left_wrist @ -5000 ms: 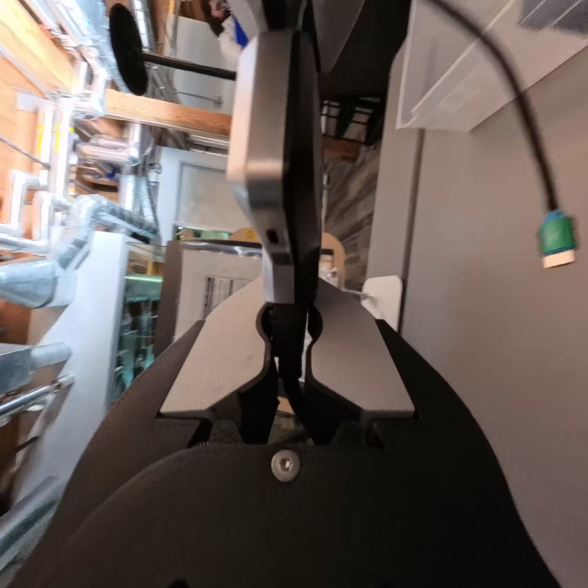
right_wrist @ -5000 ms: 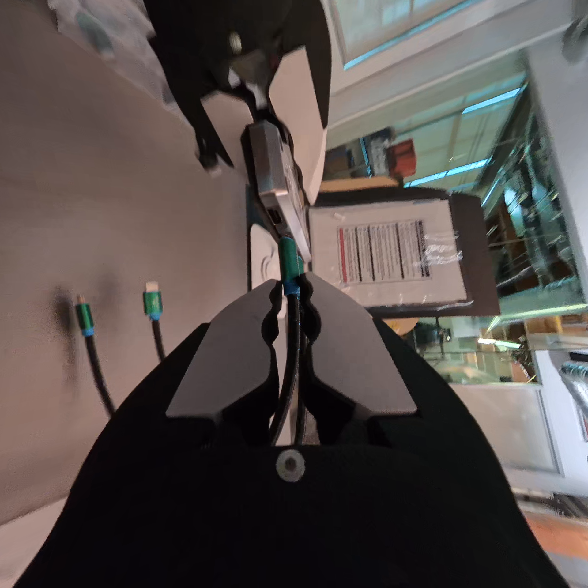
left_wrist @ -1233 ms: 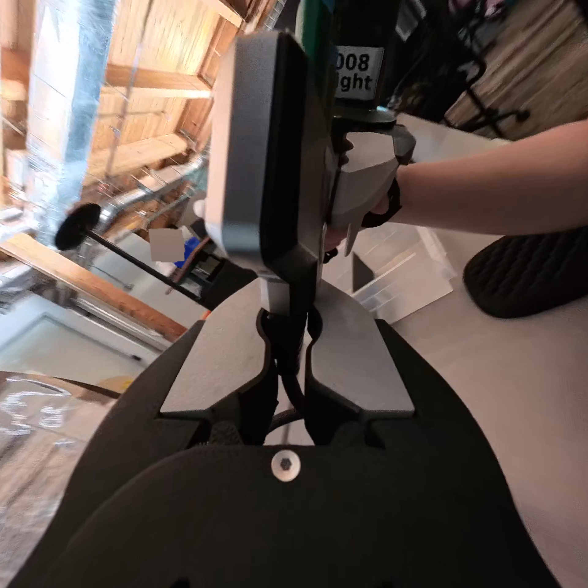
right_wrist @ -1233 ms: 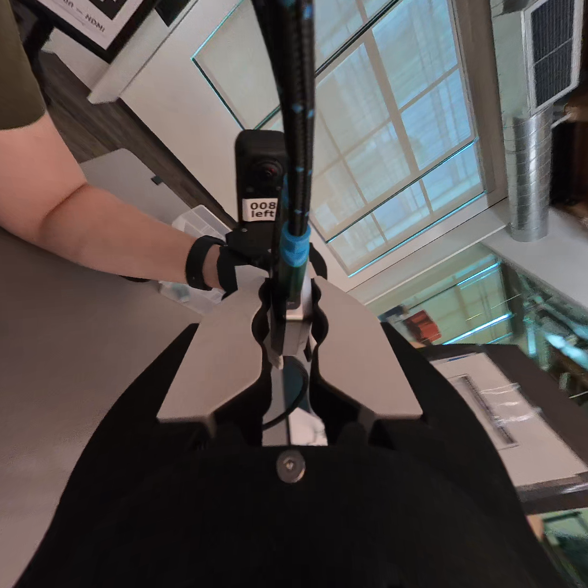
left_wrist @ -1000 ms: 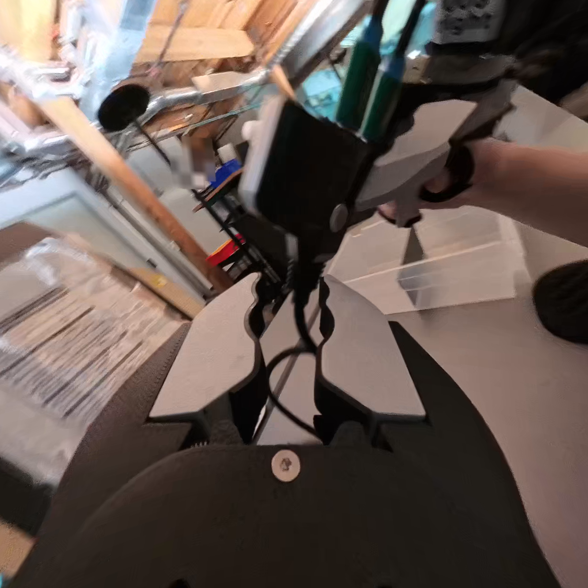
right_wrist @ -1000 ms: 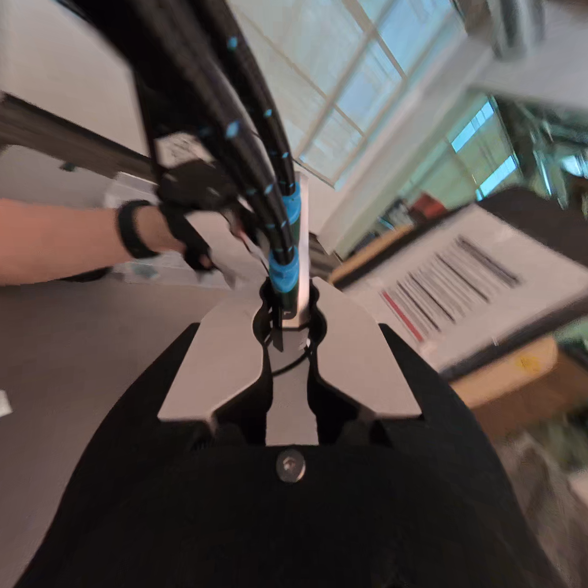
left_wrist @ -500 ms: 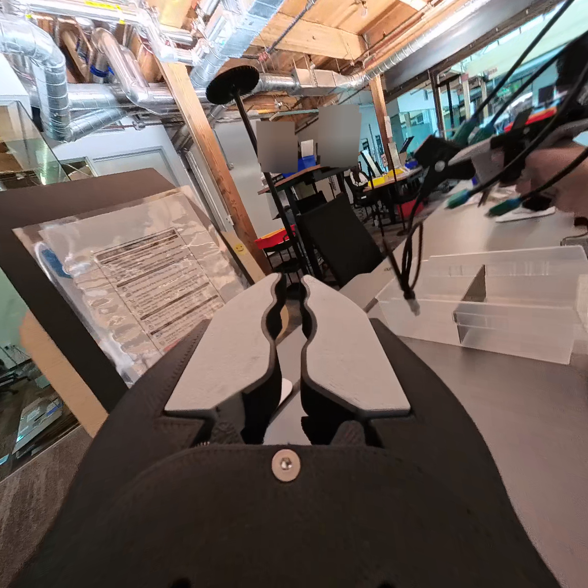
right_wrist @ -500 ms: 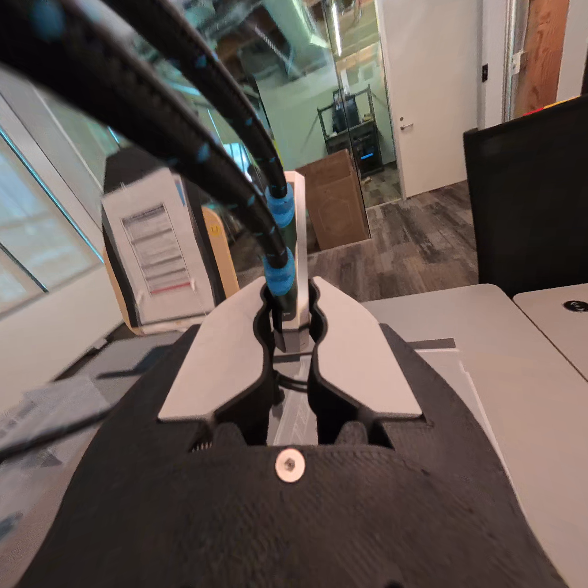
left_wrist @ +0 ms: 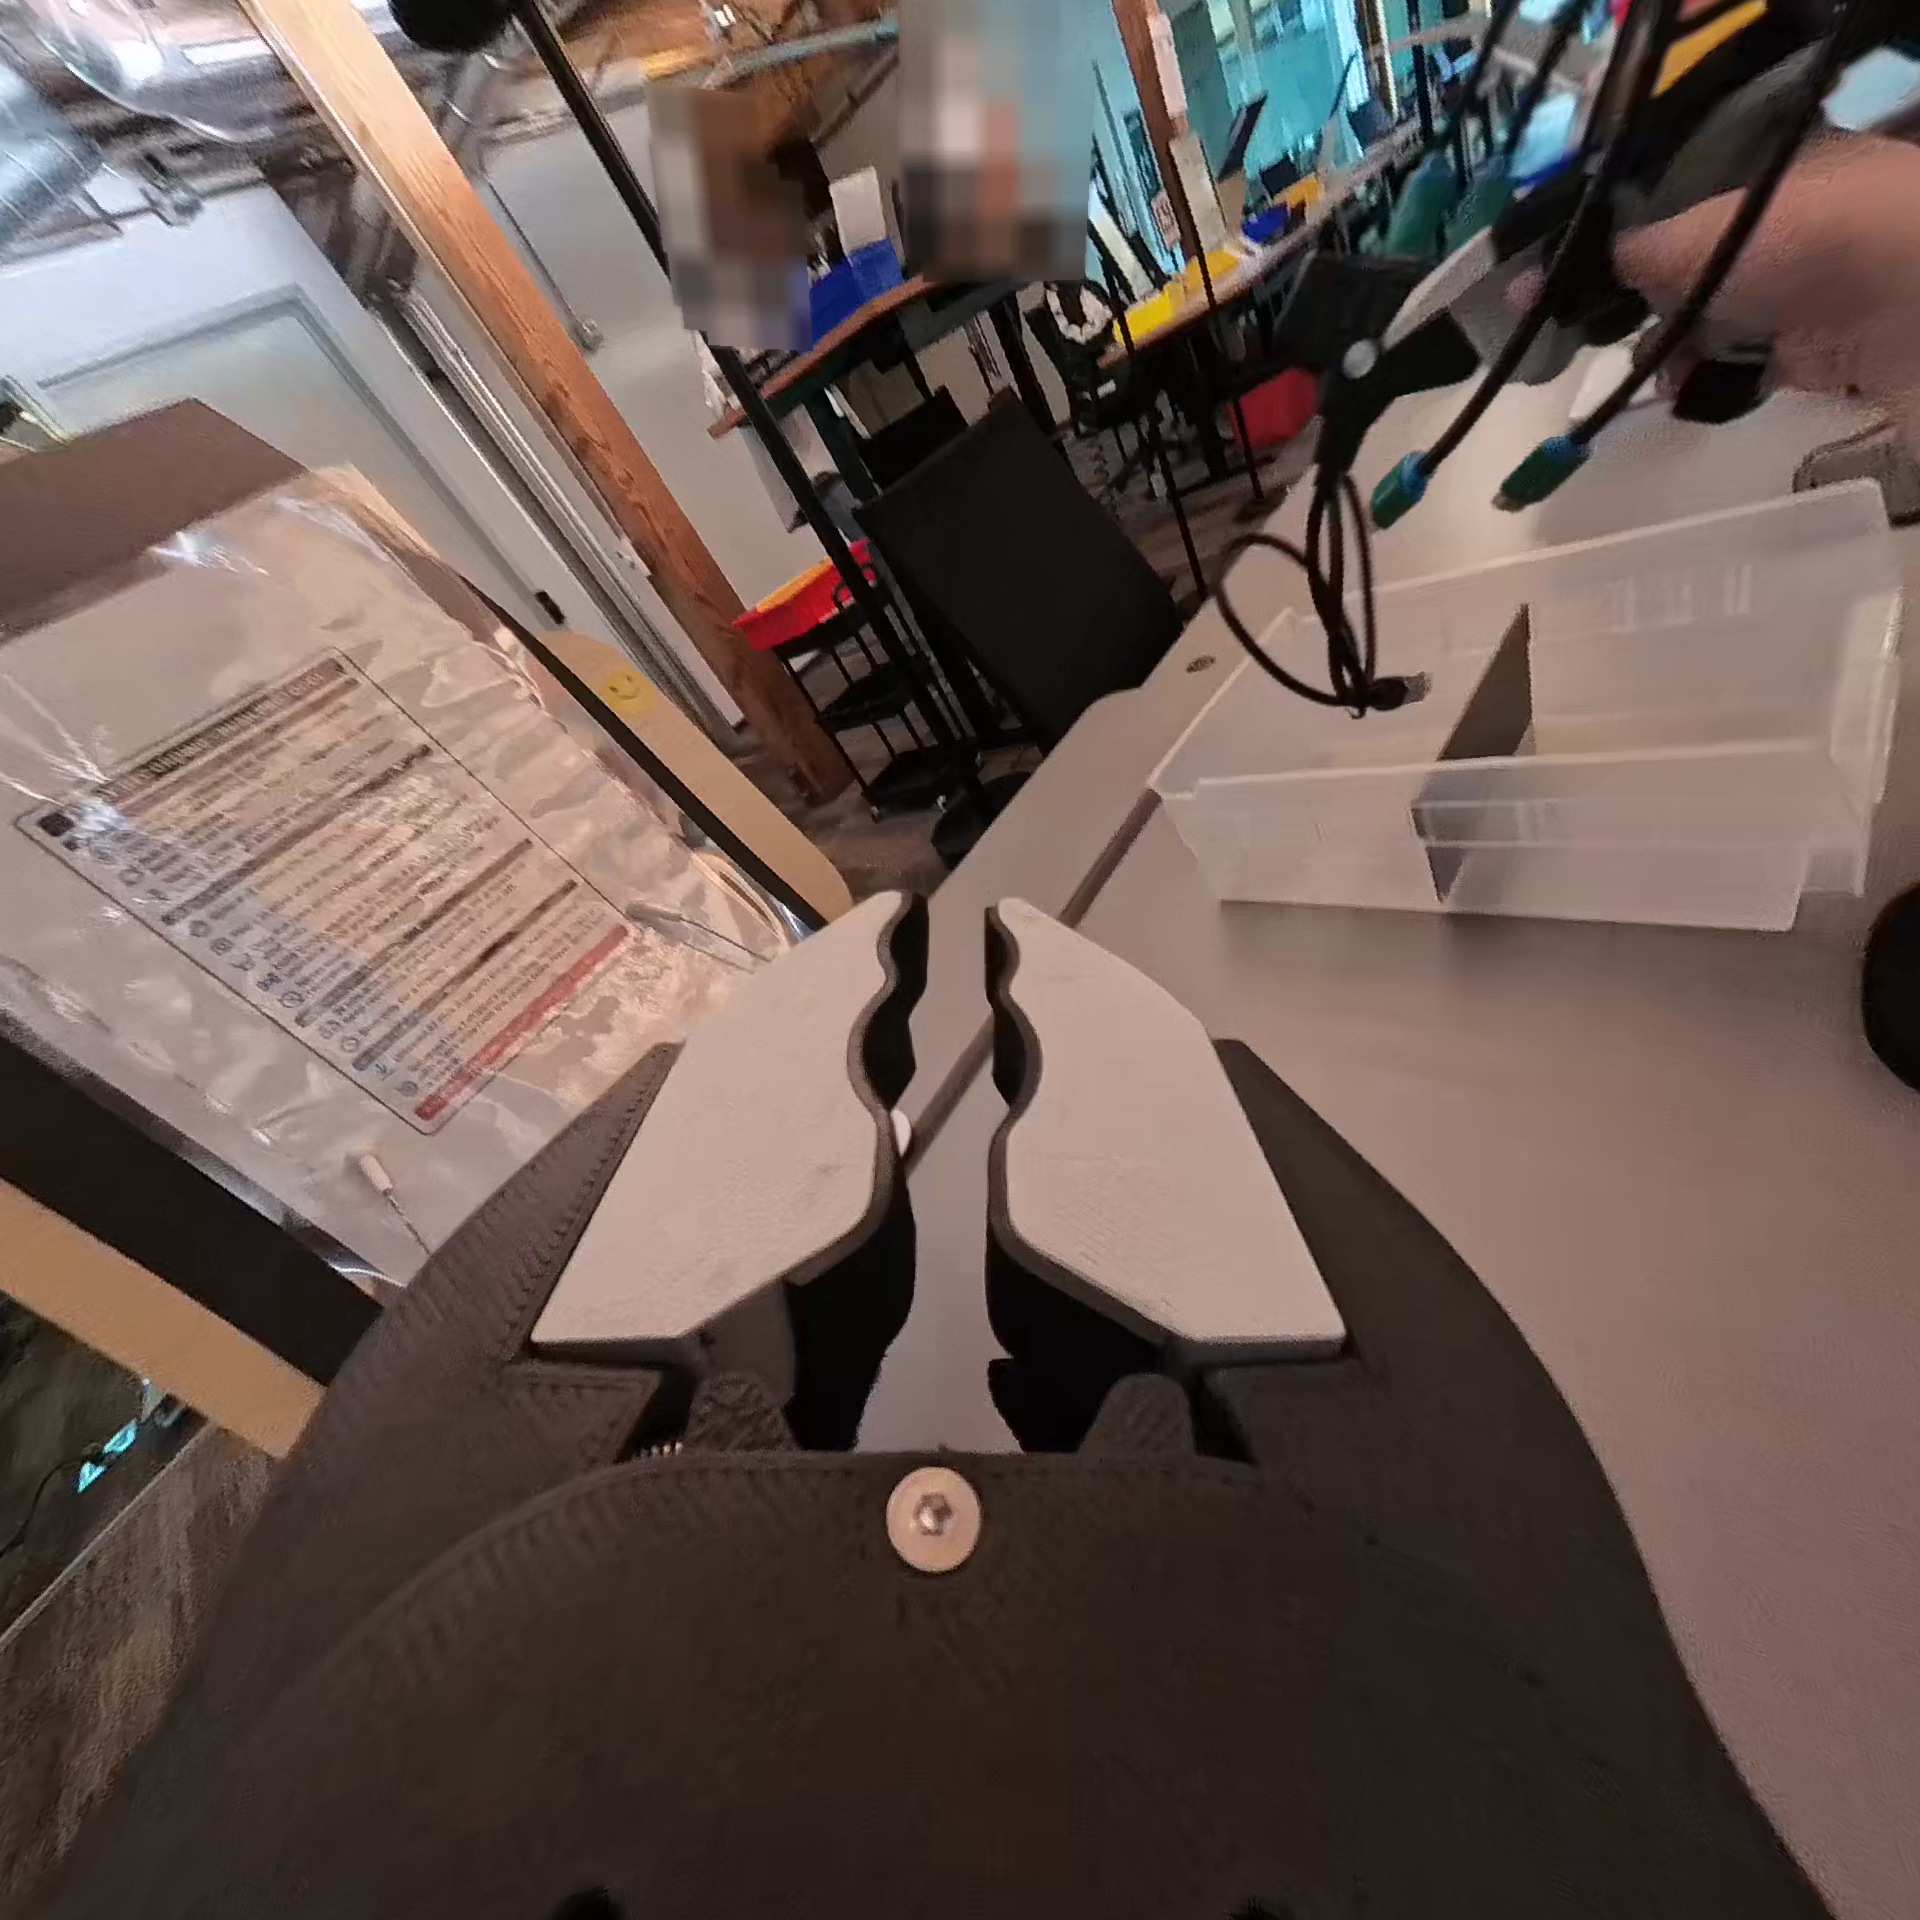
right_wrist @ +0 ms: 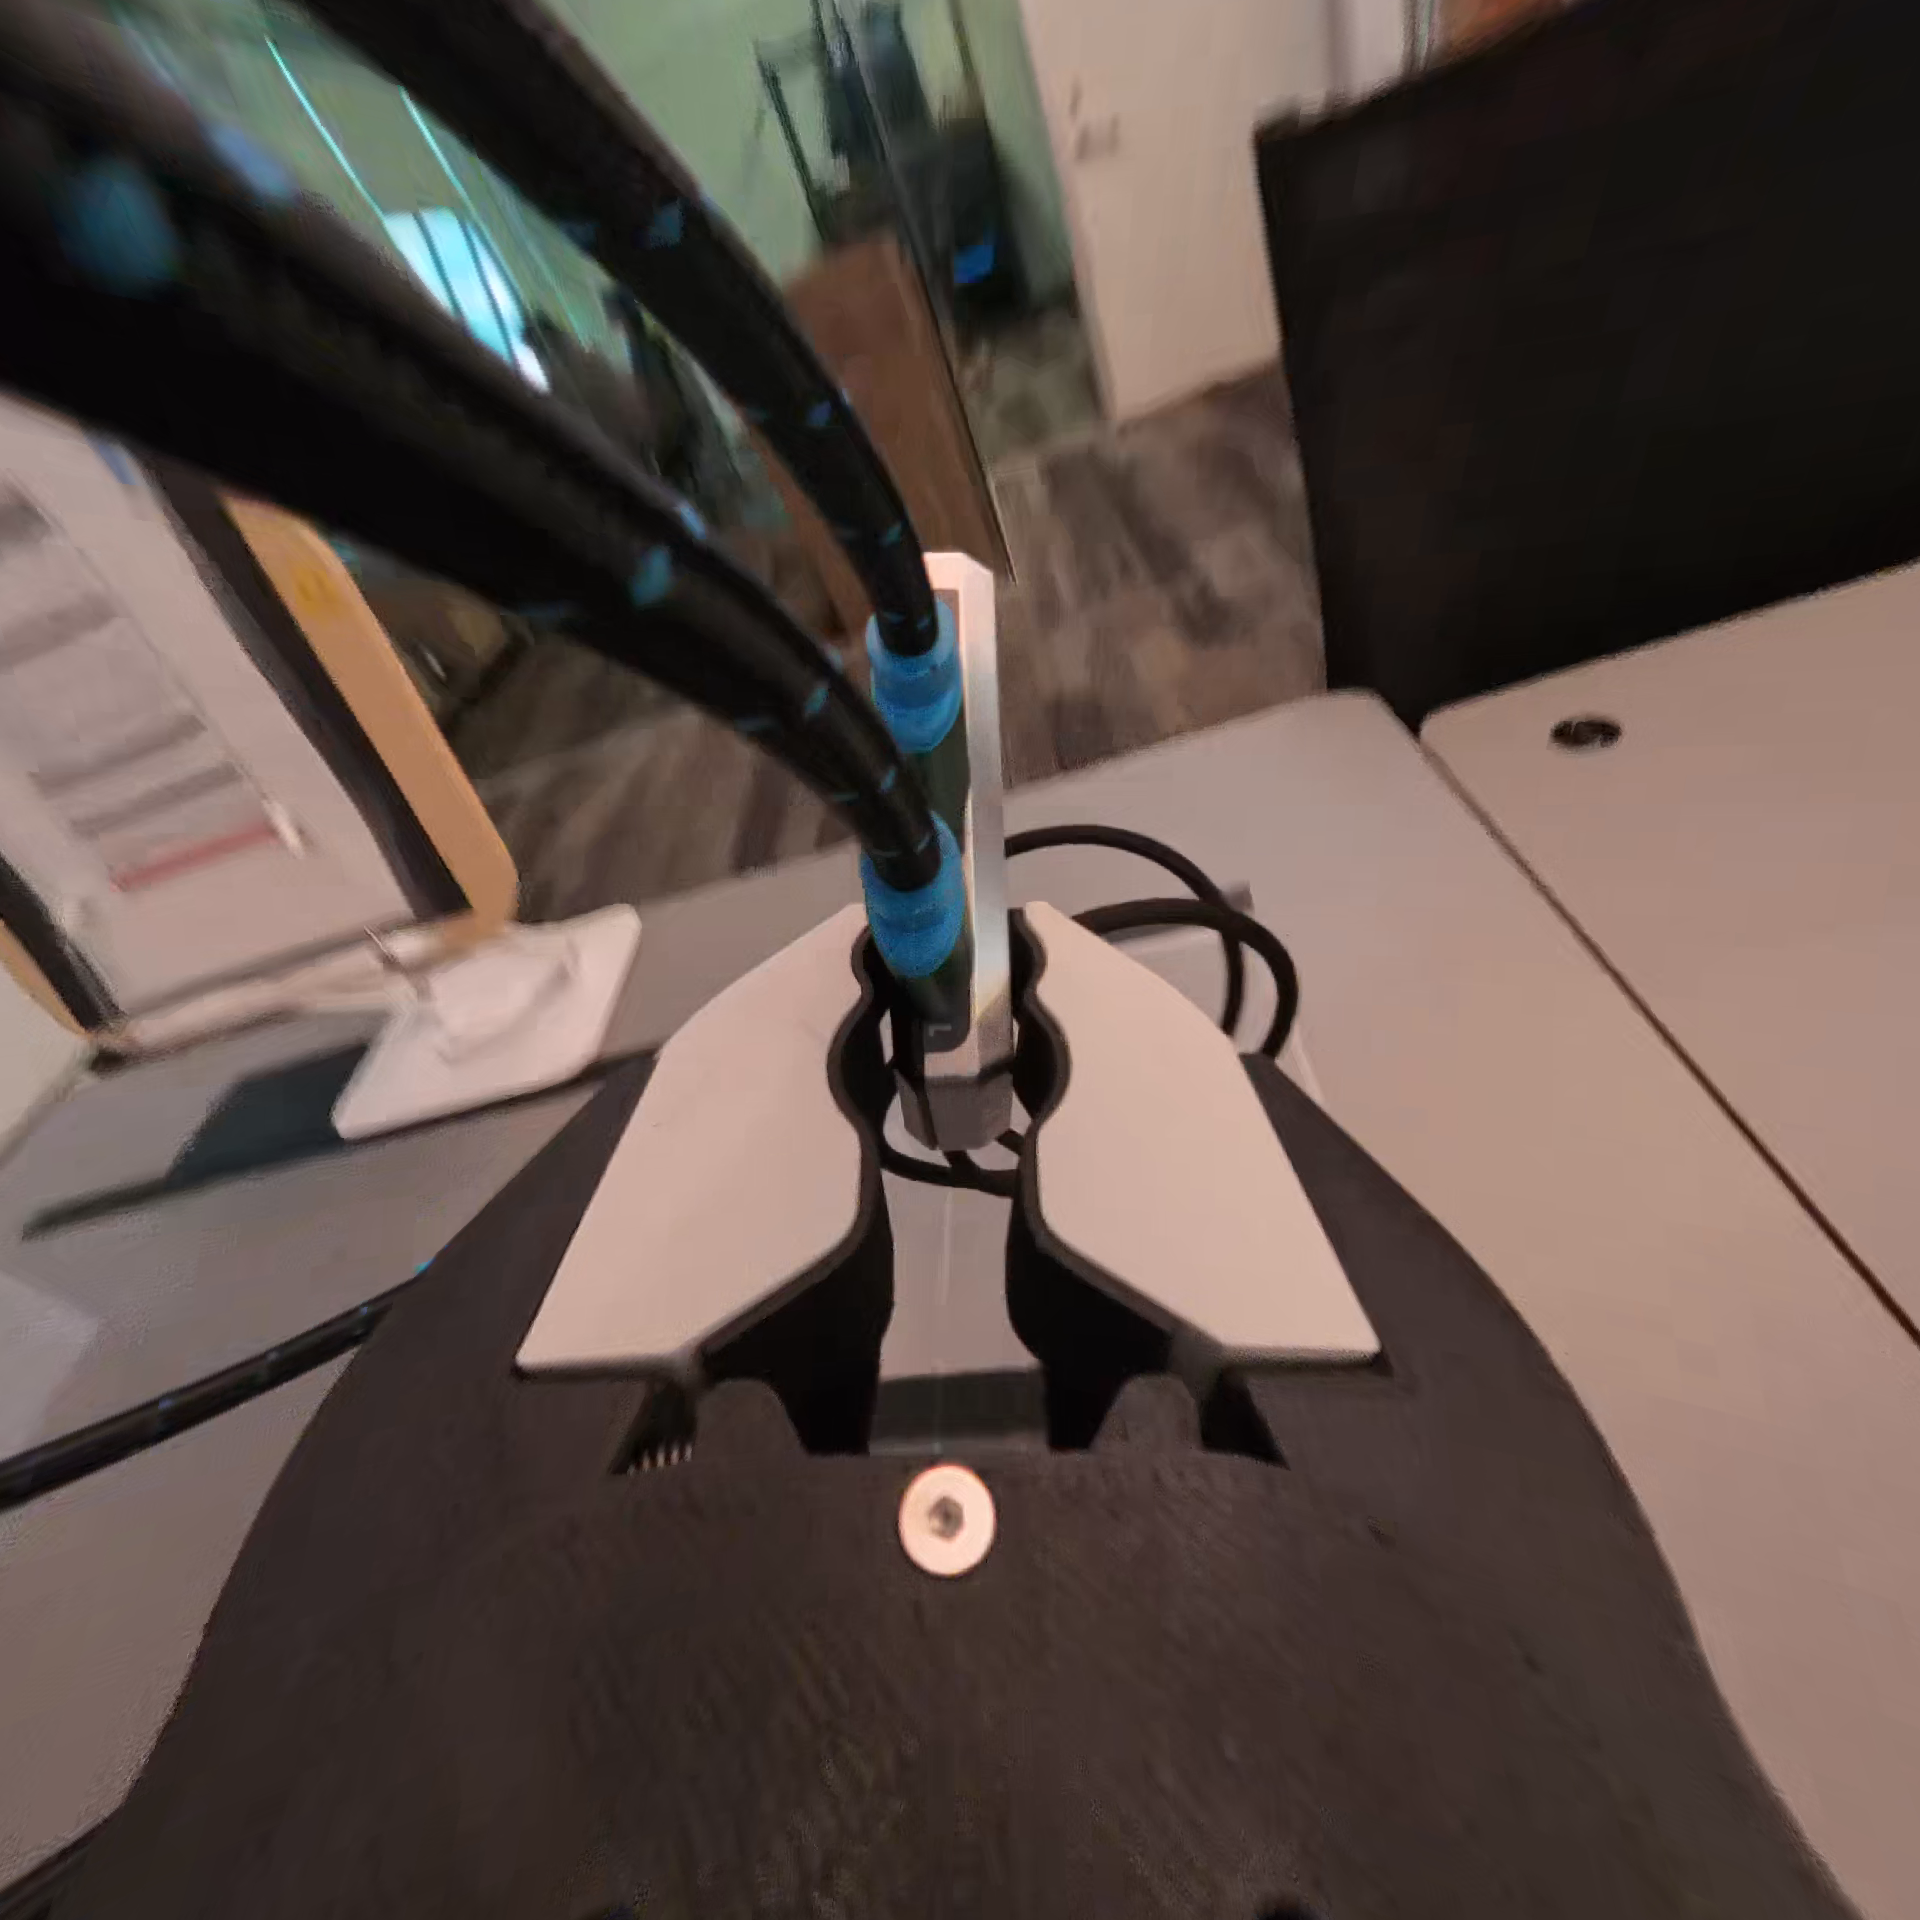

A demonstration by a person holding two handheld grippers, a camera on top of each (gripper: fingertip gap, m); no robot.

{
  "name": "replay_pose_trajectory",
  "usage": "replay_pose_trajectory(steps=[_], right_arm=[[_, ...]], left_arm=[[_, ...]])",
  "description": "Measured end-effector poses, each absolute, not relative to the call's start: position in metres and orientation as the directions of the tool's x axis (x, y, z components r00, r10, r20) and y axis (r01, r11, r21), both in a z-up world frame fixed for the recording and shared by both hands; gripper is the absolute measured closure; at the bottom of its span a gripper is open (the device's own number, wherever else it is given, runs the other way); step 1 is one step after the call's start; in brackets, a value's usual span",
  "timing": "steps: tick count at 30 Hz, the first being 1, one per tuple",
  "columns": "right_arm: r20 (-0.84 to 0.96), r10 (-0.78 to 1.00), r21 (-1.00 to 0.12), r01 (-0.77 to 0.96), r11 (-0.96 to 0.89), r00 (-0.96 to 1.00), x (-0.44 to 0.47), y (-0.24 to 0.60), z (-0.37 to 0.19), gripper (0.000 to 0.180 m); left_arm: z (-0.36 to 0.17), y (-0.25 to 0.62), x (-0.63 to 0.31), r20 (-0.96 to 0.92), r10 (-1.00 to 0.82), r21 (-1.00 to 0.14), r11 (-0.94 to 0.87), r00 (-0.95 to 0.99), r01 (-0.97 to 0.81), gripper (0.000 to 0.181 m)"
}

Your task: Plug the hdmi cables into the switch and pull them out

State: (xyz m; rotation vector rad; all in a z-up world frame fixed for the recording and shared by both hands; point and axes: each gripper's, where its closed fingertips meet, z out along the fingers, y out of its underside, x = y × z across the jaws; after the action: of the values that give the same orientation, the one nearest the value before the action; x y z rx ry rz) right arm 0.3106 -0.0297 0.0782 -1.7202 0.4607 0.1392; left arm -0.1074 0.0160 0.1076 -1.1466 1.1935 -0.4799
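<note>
My right gripper [right_wrist: 945, 971] is shut on the lower end of the silver HDMI switch [right_wrist: 985, 790], held on edge above the grey table [right_wrist: 1455, 1039]. Two black braided HDMI cables with blue collars [right_wrist: 906, 686] are plugged into its left side. The switch's thin black lead [right_wrist: 1236, 935] loops behind it. My left gripper [left_wrist: 951, 925] is empty, its jaws nearly closed with a narrow gap, low over the table. In the left wrist view the right gripper and a hand [left_wrist: 1787, 281] are at the upper right. Free green-and-blue plugs [left_wrist: 1403, 488] and the thin lead [left_wrist: 1330, 623] dangle there.
A clear plastic divided bin [left_wrist: 1683, 862] lies on the table under the dangling lead. A plastic-covered sign board [left_wrist: 312, 831] stands at the left, its white base [right_wrist: 488, 997] on the table. A black panel [right_wrist: 1610, 364] is behind the table edge.
My left gripper let go of the switch's lead and swung away to the left, jaws closing empty. My right gripper, now gripping the switch body, turned and carried it with the cables.
</note>
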Motion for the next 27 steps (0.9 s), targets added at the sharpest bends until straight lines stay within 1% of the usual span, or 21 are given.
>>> replay_pose_trajectory(steps=[1,2,3,5,8,10,13,16,19,21,23,24,25,26,27], right_arm=[[-0.293,-0.260,-0.908,-0.353,-0.225,0.920,0.309,-0.022,0.062,0.159],[-0.230,-0.282,-0.905,-0.312,-0.290,0.931,0.308,-0.014,0.049,0.159],[-0.221,-0.265,-0.899,-0.302,-0.318,0.939,0.302,-0.003,0.040,0.158],[-0.254,-0.221,-0.871,-0.322,-0.370,0.942,0.288,0.018,0.022,0.158],[-0.257,-0.219,-0.818,-0.333,-0.469,0.941,0.280,0.033,-0.007,0.158],[-0.284,-0.210,-0.763,-0.353,-0.541,0.935,0.276,0.037,-0.026,0.158],[-0.361,-0.192,-0.688,-0.400,-0.606,0.912,0.271,0.041,-0.053,0.158],[-0.384,-0.182,-0.695,-0.413,-0.589,0.905,0.271,0.045,-0.054,0.158],[-0.384,-0.178,-0.701,-0.412,-0.583,0.906,0.271,0.044,-0.052,0.158],[-0.379,-0.178,-0.702,-0.407,-0.584,0.908,0.271,0.045,-0.052,0.158],[-0.377,-0.180,-0.702,-0.407,-0.585,0.909,0.271,0.045,-0.052,0.158],[-0.376,-0.177,-0.703,-0.404,-0.585,0.910,0.271,0.045,-0.052,0.158],[-0.376,-0.175,-0.704,-0.403,-0.585,0.910,0.270,0.045,-0.051,0.158],[-0.382,-0.175,-0.702,-0.407,-0.584,0.908,0.270,0.045,-0.051,0.158],[-0.386,-0.174,-0.702,-0.411,-0.582,0.906,0.270,0.045,-0.051,0.158]], left_arm=[[0.103,0.016,-0.106,-0.471,-0.811,-0.878,0.392,0.347,-0.275,0.172],[0.100,0.017,-0.105,-0.471,-0.814,-0.875,0.385,0.340,-0.293,0.171],[0.097,0.017,-0.103,-0.473,-0.816,-0.872,0.380,0.333,-0.308,0.171],[0.092,0.017,-0.099,-0.475,-0.820,-0.867,0.375,0.320,-0.327,0.171],[0.082,0.017,-0.093,-0.446,-0.843,-0.873,0.337,0.299,-0.352,0.169],[0.074,0.018,-0.088,-0.423,-0.859,-0.878,0.309,0.290,-0.365,0.169],[0.067,0.014,-0.072,-0.381,-0.883,-0.896,0.278,0.276,-0.347,0.162],[0.058,0.003,-0.041,-0.338,-0.900,-0.919,0.252,0.276,-0.304,0.139],[0.034,-0.034,0.009,-0.232,-0.956,-0.949,0.182,0.179,-0.257,0.125],[0.018,-0.048,0.044,-0.246,-0.954,-0.938,0.190,0.173,-0.288,0.115],[0.014,-0.044,0.077,-0.339,-0.908,-0.910,0.248,0.248,-0.333,0.107],[0.016,-0.041,0.093,-0.361,-0.888,-0.904,0.258,0.286,-0.341,0.099],[0.019,-0.035,0.107,-0.365,-0.870,-0.906,0.249,0.332,-0.343,0.091],[0.022,-0.029,0.120,-0.352,-0.858,-0.914,0.228,0.374,-0.336,0.077],[0.024,-0.024,0.132,-0.322,-0.858,-0.925,0.195,0.401,-0.325,0.071]])
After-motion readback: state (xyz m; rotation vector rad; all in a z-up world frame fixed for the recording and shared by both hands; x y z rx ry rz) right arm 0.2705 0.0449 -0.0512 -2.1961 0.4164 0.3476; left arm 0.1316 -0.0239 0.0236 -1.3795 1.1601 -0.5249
